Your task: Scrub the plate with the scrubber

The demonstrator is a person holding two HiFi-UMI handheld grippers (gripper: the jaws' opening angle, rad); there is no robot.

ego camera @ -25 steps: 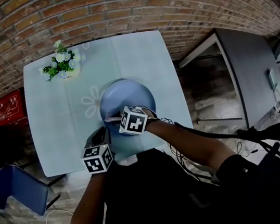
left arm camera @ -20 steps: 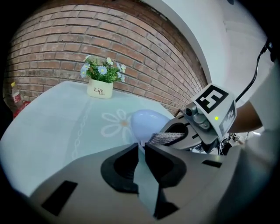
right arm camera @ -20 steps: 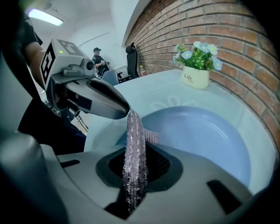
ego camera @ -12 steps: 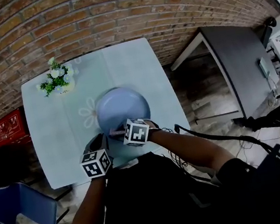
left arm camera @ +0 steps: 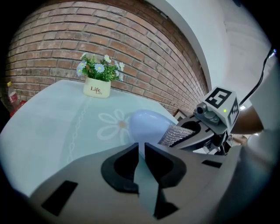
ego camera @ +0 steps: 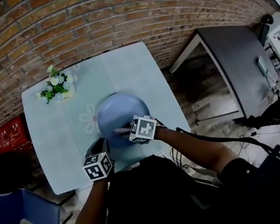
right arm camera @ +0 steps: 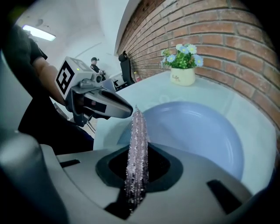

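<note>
In the head view, the blue plate point(ego camera: 121, 111) lies on the worktop point(ego camera: 54, 133) just ahead of both claws, with the left claw point(ego camera: 103, 142) at its near-left rim and the right claw point(ego camera: 123, 131) over its near part. The left gripper view shows the left claw pinching that rim. The right gripper view shows the right claw clamped on the scrubber point(right arm camera: 138, 144), which stands on edge with its long axis pointing forward. The plate's hollow lies ahead and to the right, nearest this hand.
</note>
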